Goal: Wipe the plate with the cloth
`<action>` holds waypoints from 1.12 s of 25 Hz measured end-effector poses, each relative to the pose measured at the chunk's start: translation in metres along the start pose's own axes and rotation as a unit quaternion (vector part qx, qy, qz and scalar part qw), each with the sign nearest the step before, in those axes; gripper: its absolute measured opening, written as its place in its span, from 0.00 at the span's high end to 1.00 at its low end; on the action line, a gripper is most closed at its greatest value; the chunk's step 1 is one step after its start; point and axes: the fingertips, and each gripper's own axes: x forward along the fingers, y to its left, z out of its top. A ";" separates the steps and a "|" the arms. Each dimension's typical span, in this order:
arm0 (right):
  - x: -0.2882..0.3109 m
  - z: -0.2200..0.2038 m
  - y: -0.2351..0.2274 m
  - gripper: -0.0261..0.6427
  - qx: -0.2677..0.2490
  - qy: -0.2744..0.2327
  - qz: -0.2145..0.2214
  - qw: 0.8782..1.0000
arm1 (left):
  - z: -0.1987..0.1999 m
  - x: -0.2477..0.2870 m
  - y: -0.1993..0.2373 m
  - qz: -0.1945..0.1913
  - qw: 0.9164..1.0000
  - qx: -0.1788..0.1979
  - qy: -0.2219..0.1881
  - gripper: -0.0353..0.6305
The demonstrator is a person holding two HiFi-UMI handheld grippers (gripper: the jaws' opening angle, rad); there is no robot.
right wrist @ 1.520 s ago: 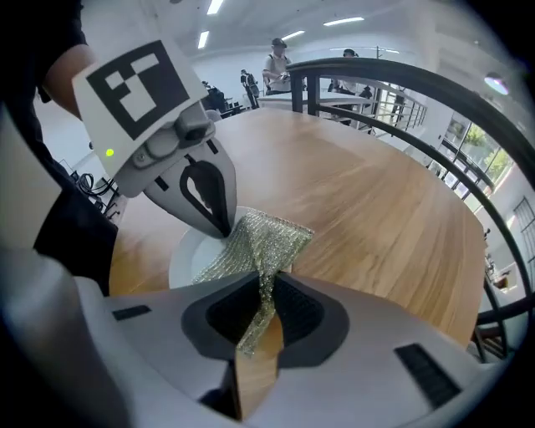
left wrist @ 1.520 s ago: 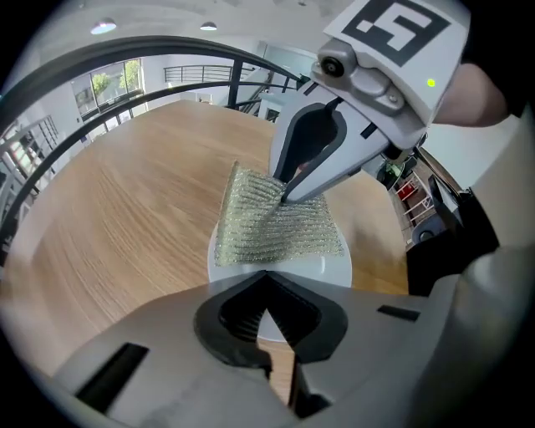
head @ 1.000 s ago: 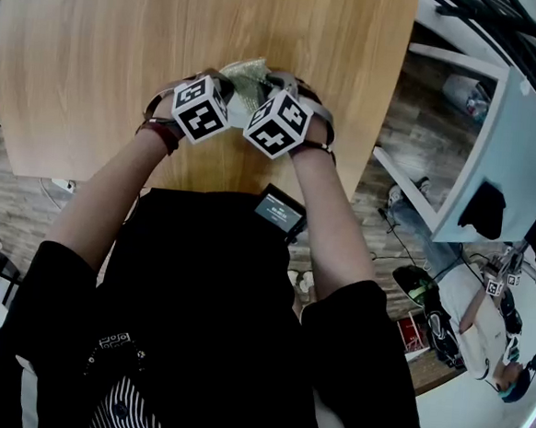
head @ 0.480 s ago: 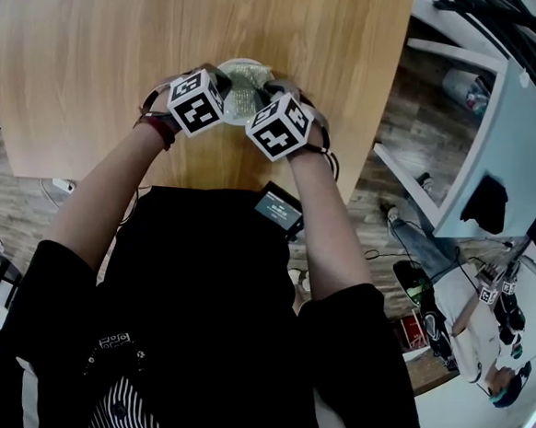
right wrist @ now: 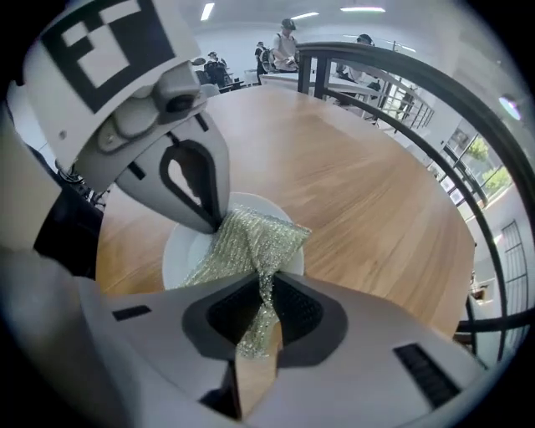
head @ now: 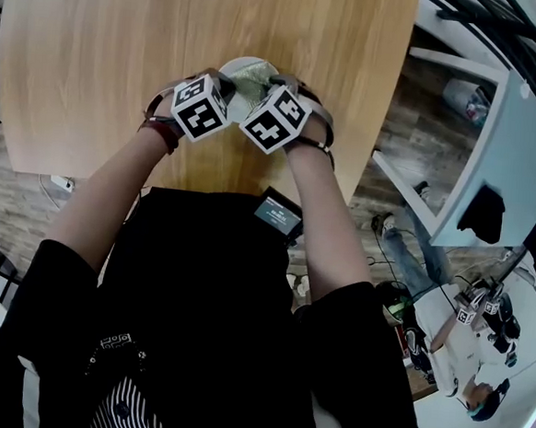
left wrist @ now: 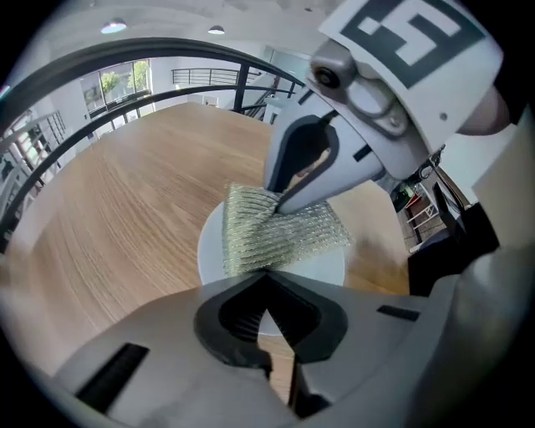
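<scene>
Silvery-green cloth (right wrist: 255,242) lies on the white plate (right wrist: 180,251) on the wooden table (head: 96,56), one end clamped in the jaws of the right gripper (right wrist: 261,322), while just beside it the left gripper (left wrist: 267,322) has its jaws closed, it seems on the plate's near rim.

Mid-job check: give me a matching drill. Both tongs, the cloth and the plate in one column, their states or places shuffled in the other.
1 left tongs
2 right tongs
3 cloth
4 plate

a on the table
b shut on the cloth
c lying on the plate
d shut on the plate's rim

Pairs: 1-d, 2-b, 3-c, 4-a
</scene>
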 end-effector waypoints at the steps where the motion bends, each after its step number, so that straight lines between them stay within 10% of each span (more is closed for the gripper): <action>1: 0.001 0.007 -0.007 0.89 -0.007 -0.001 -0.005 1.000 | 0.000 0.000 0.001 0.001 1.000 -0.003 -0.002 0.95; 14: -0.006 -0.022 0.049 0.89 0.025 -0.009 0.022 0.999 | -0.001 -0.001 -0.003 -0.009 1.000 0.000 0.005 0.95; 28: -0.004 -0.009 0.014 0.89 0.033 -0.019 -0.011 0.999 | 0.004 0.004 -0.006 0.003 1.000 -0.012 -0.007 0.95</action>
